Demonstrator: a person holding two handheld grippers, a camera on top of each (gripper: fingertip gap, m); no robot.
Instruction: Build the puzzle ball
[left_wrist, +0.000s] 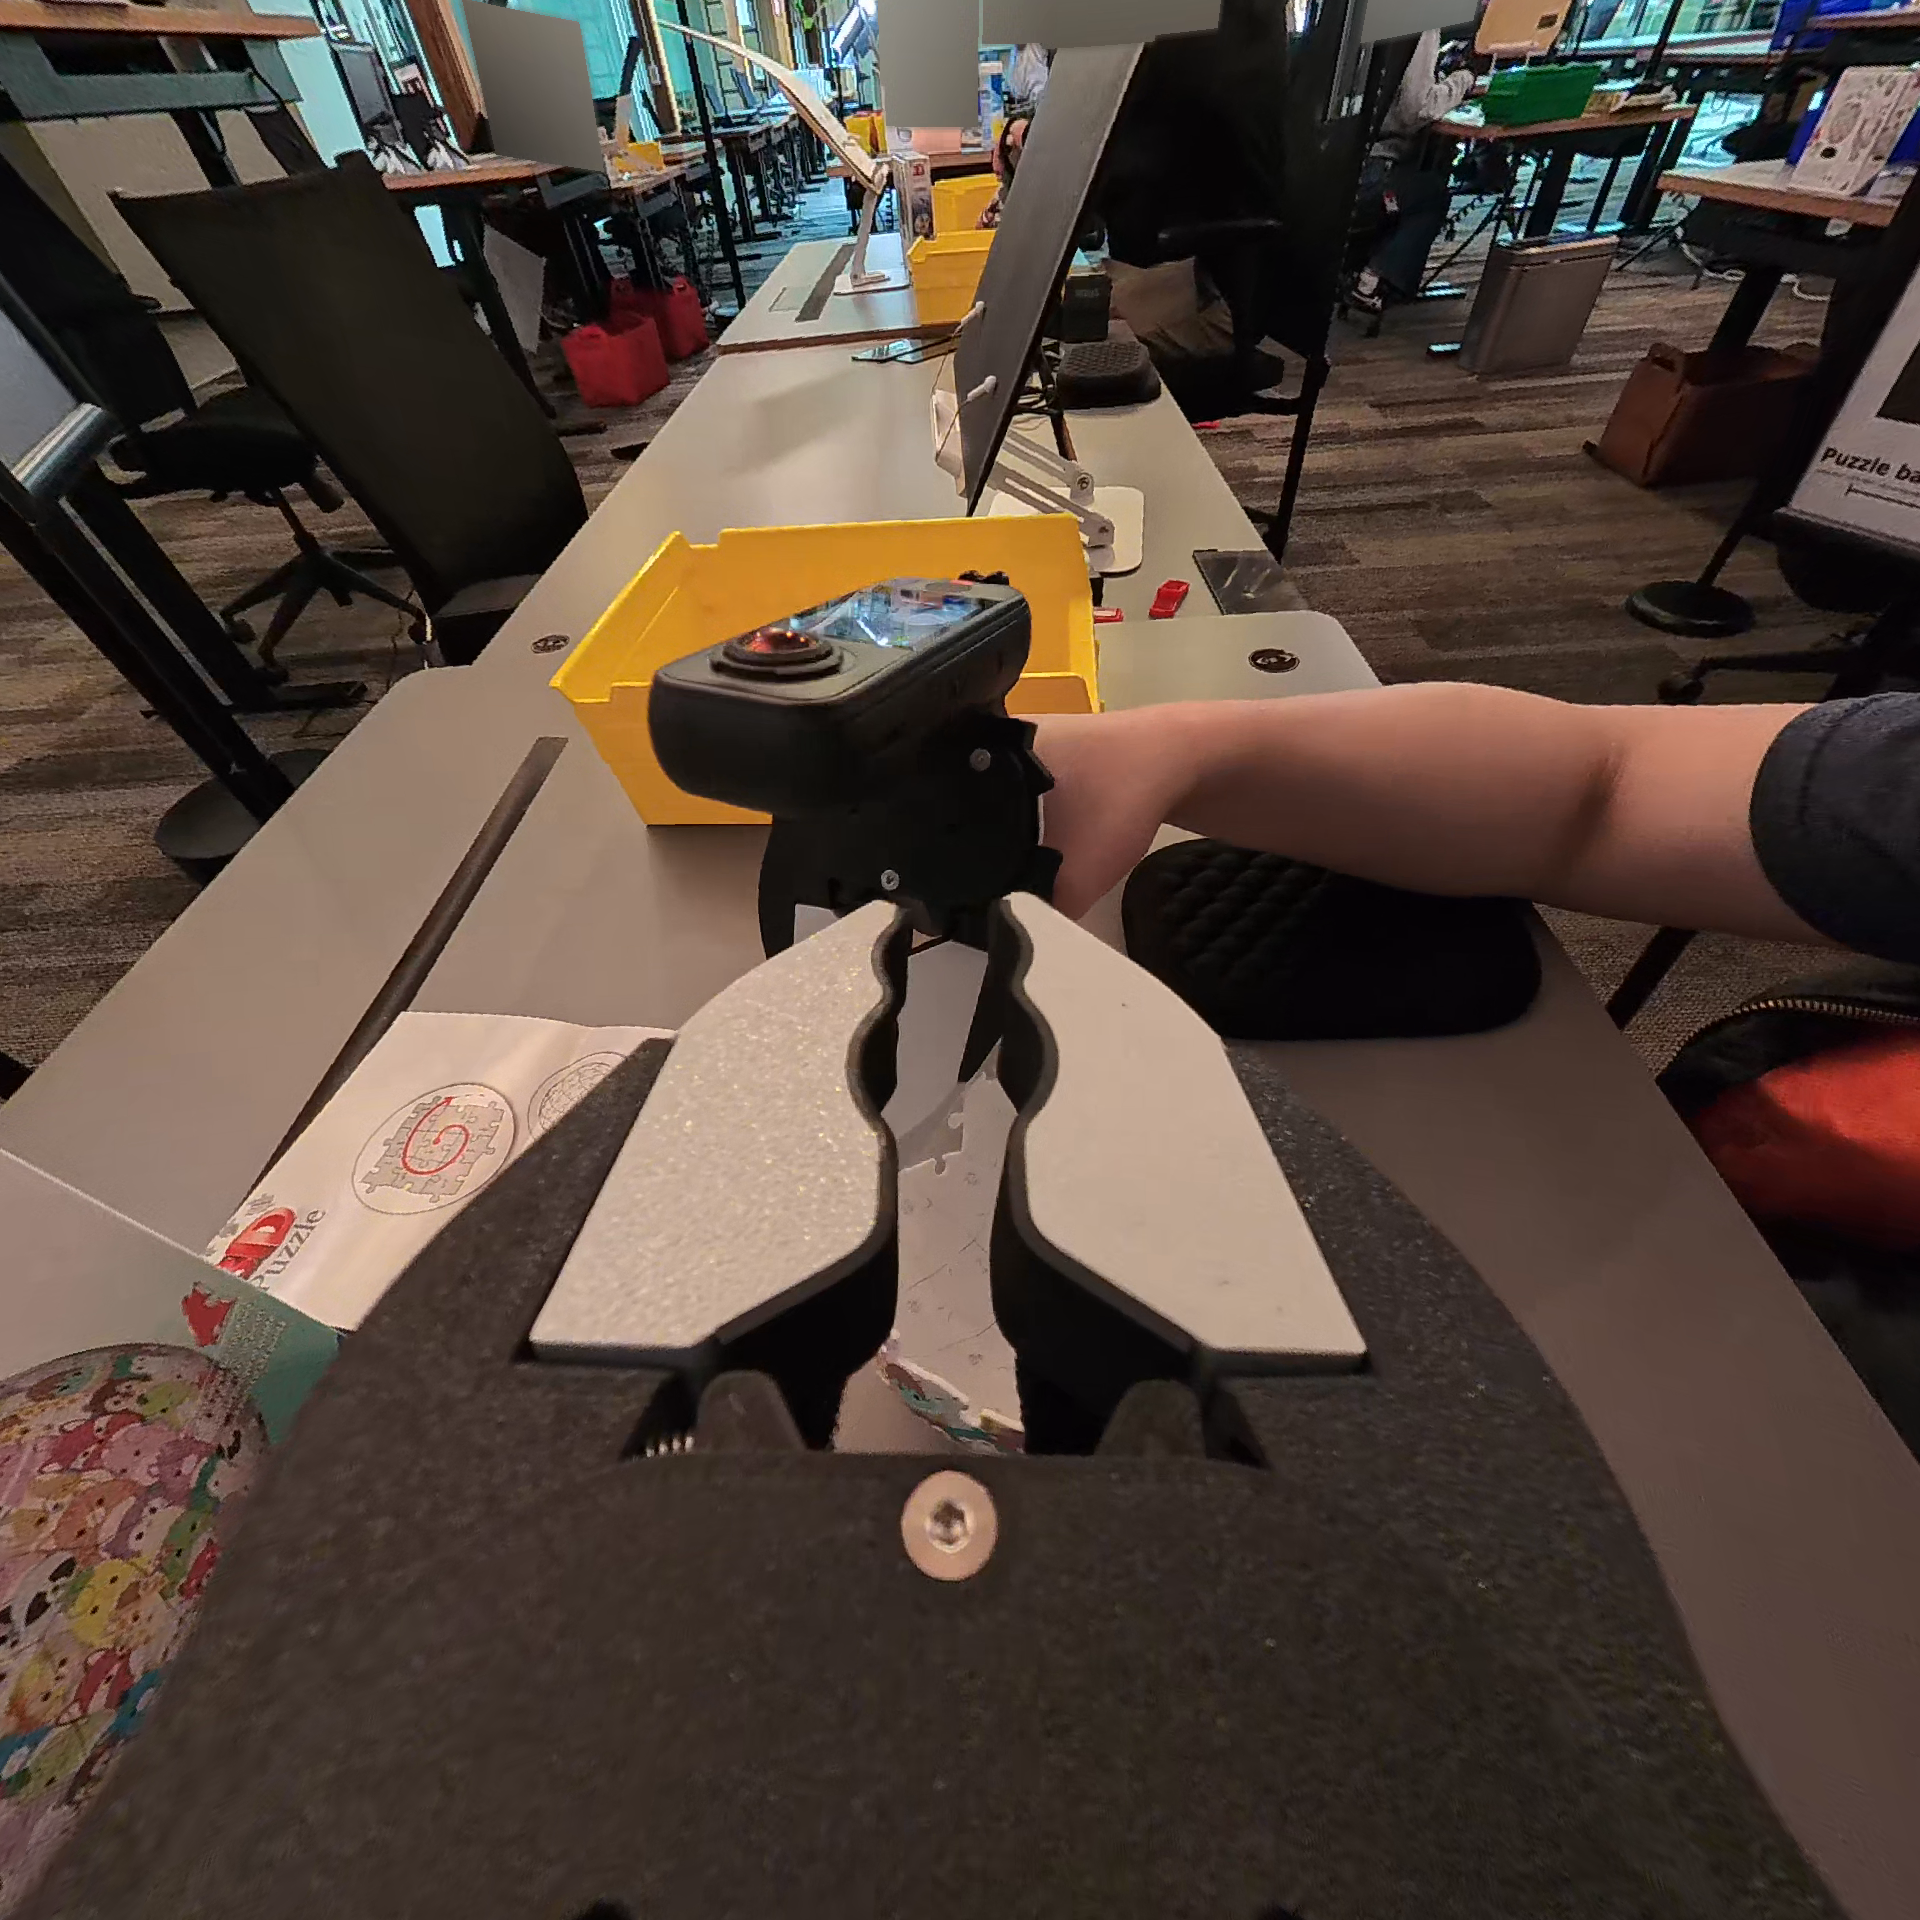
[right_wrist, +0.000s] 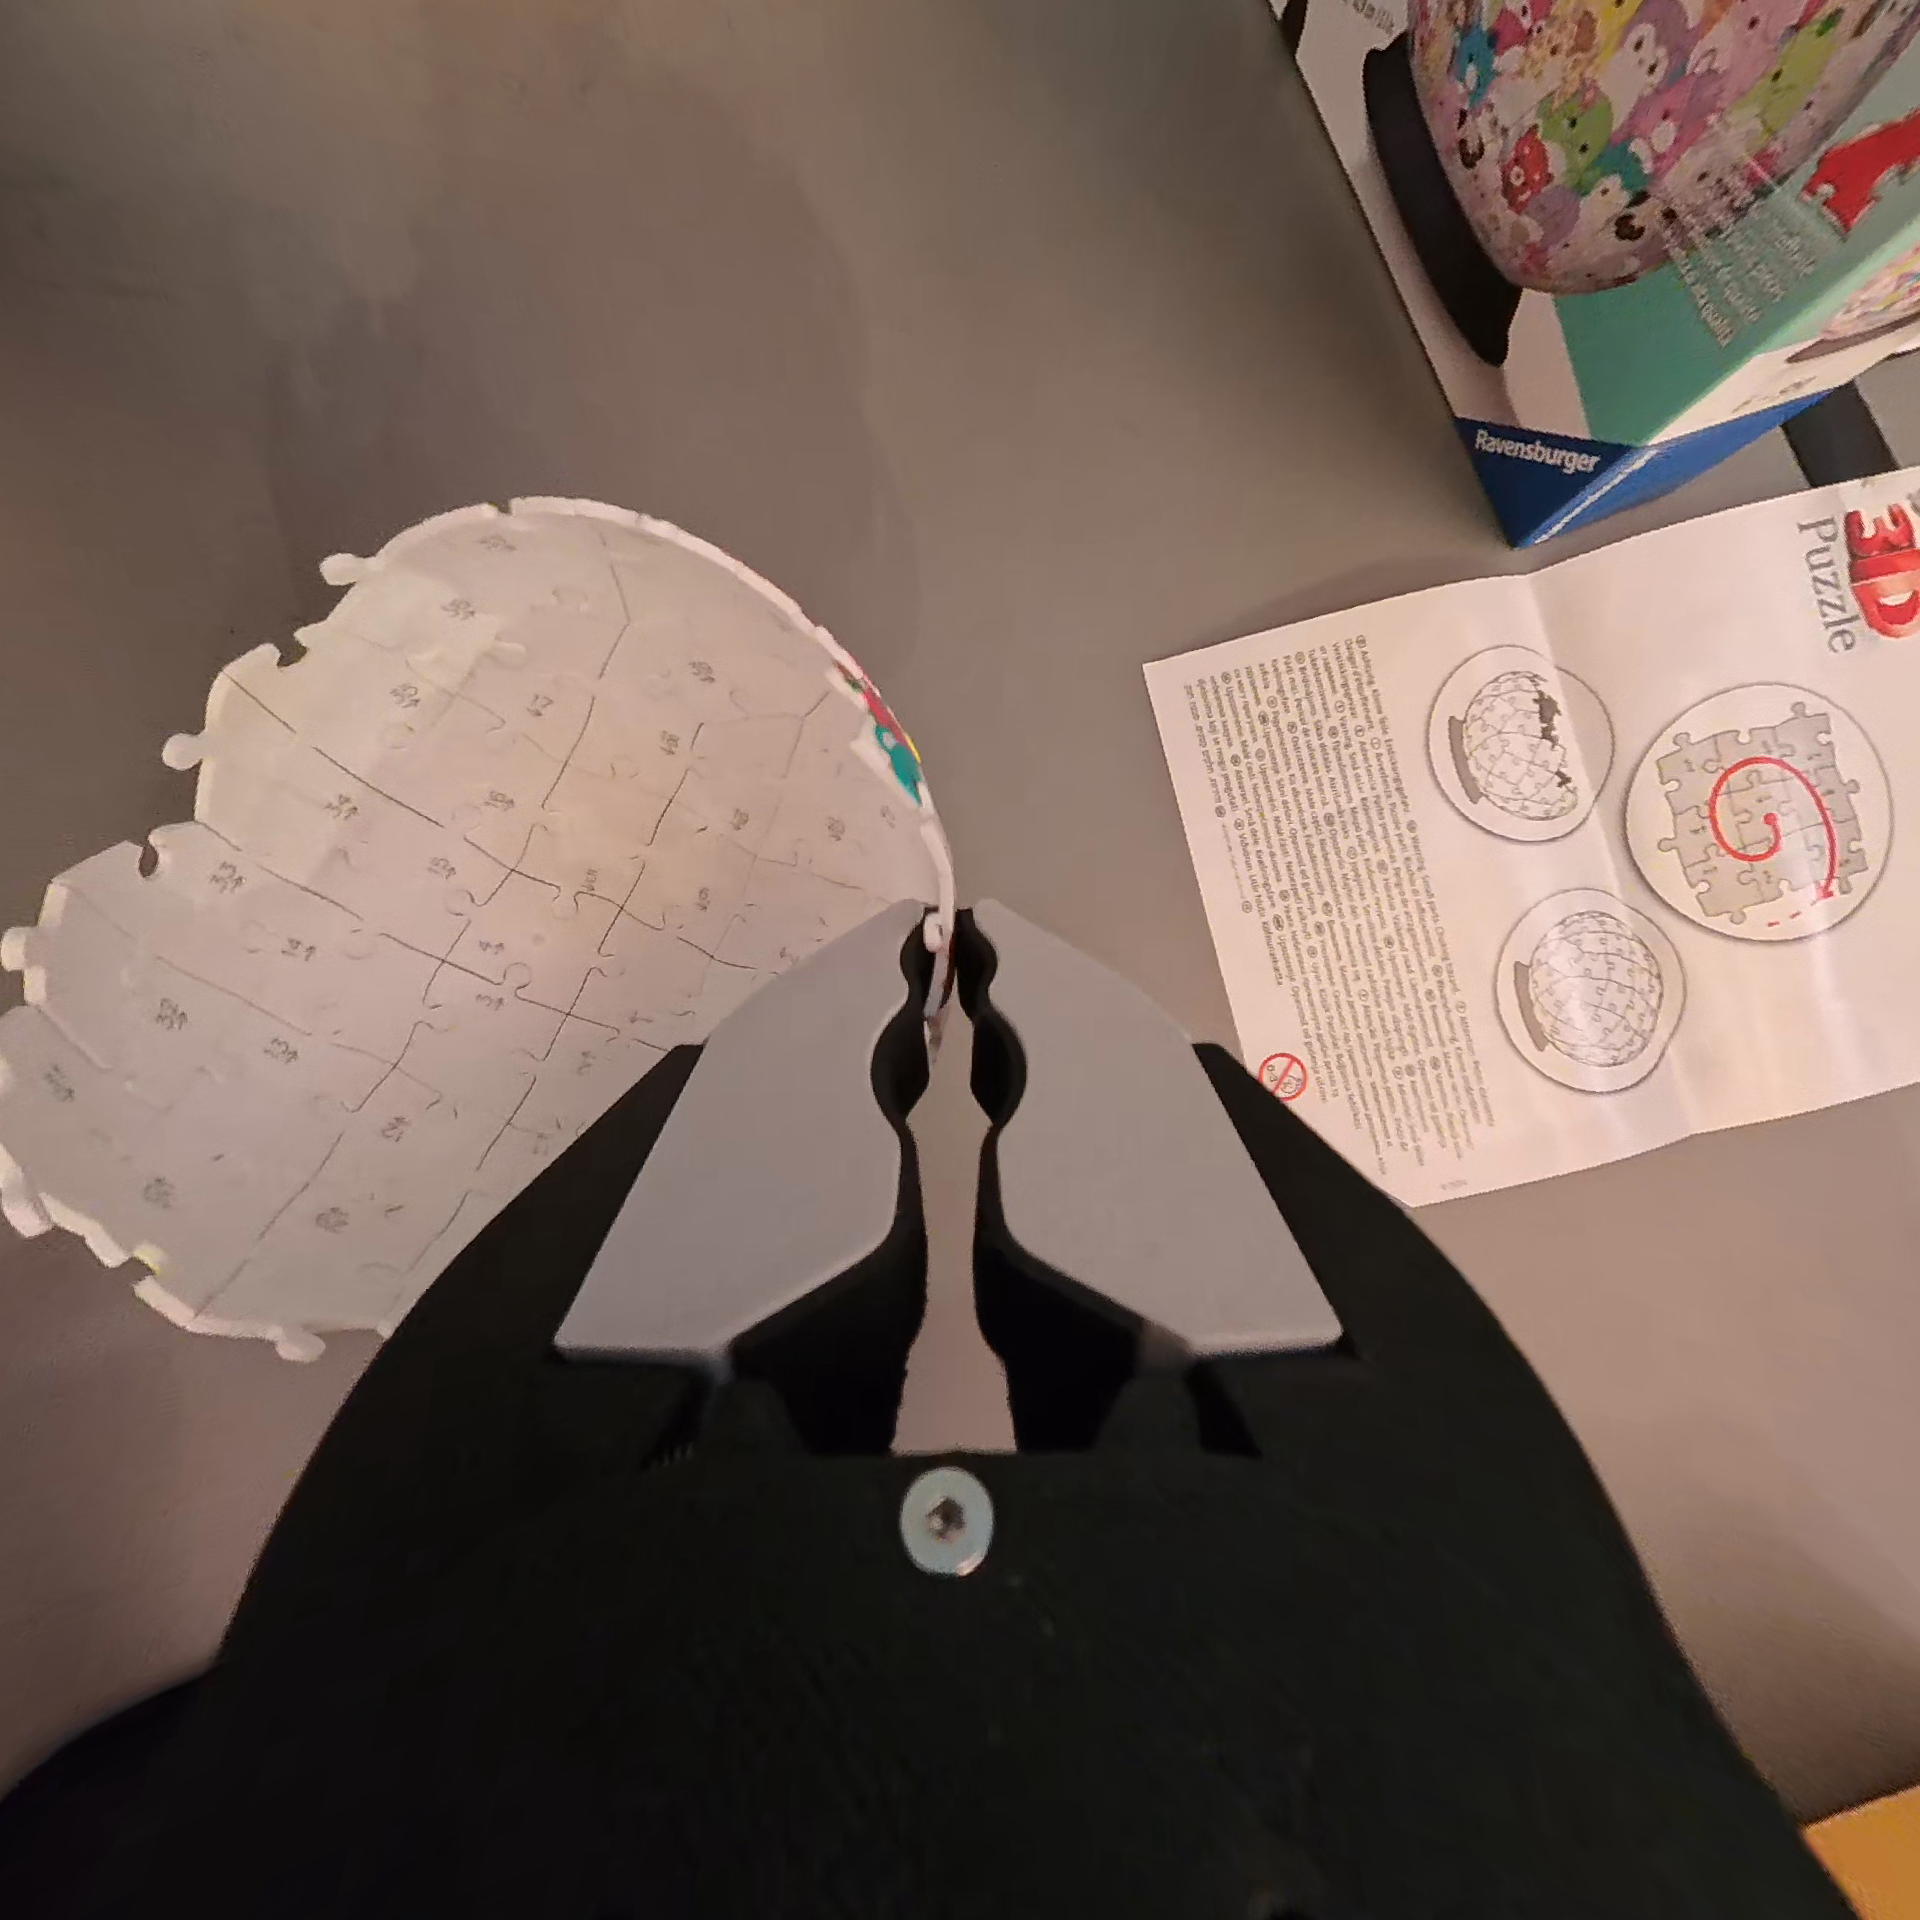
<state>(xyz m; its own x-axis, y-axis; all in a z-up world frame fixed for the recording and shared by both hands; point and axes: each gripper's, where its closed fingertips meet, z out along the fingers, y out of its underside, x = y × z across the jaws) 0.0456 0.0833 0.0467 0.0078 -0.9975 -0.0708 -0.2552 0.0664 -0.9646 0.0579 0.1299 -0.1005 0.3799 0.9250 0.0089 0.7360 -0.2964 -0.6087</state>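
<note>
Grey table (left_wrist: 727, 436) running long and narrow into an open office, with dark chairs, further desks and patterned carpet on either side. Yellow bin (left_wrist: 727, 592) standing on it, a black quilted pad (left_wrist: 1330, 935) to its right.

Puzzle box (right_wrist: 1621, 343) at the table's edge, printed with a colourful ball, teal and blue panels and a brand mark; lettering left unread. Just beside it, an unfolded instruction leaflet (right_wrist: 1558, 862) lying flat, carrying three round diagrams, one with a red spiral, plus dense small print and a red logo.

Partly built puzzle ball (right_wrist: 447, 914), a curved shell of joined pieces, white numbered inner face turned to the right wrist camera, coloured outer face showing only along the rim. Well apart from the leaflet.

Right gripper (right_wrist: 948, 935) nearly together at the tips, clamped on the shell's rim, which runs between the two pads. Also seen from the left wrist view, held by a person's bare forearm (left_wrist: 1403, 800) reaching in from the right.

Left gripper (left_wrist: 945, 1029) with a narrow gap between its fingers (left_wrist: 769, 1143), straddling the shell edge; whether the pads press on it or merely flank it cannot be told.
</note>
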